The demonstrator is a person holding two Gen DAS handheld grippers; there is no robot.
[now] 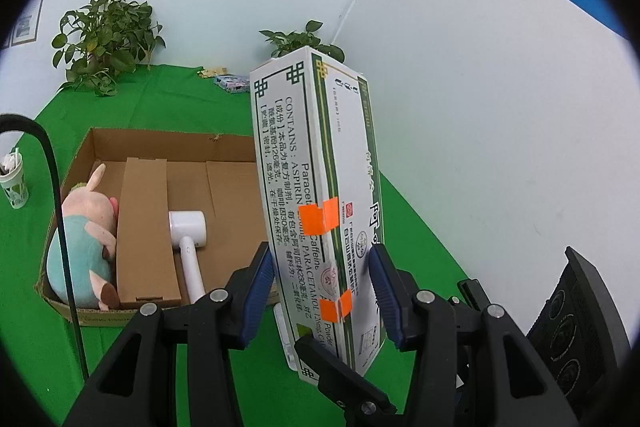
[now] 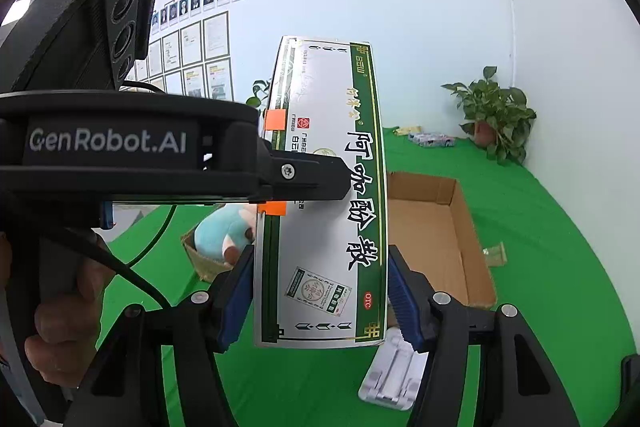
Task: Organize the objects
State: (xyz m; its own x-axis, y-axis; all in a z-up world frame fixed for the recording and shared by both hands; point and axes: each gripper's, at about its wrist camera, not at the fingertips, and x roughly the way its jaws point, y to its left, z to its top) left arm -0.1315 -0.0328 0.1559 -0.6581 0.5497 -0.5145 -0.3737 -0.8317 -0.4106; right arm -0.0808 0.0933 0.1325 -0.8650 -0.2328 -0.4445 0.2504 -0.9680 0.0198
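Note:
A white and green medicine box point(image 1: 316, 195) with orange tape is held upright above the green cloth. My left gripper point(image 1: 322, 283) is shut on its lower part, blue pads on both sides. My right gripper point(image 2: 320, 291) is shut on the same medicine box point(image 2: 324, 187) across its lower width. The left gripper's body point(image 2: 120, 143) crosses the right wrist view. An open cardboard box point(image 1: 224, 147) lies beyond, holding a pink and teal plush toy point(image 1: 84, 239) and a white hair dryer point(image 1: 188, 231), with a cardboard divider point(image 1: 144, 231) between them.
Potted plants point(image 1: 104, 39) stand at the back of the green table. A paper cup point(image 1: 14, 183) stands left of the cardboard box. A white folding stand point(image 2: 394, 371) lies on the cloth below the medicine box. Small packets point(image 2: 432, 139) lie near the far wall.

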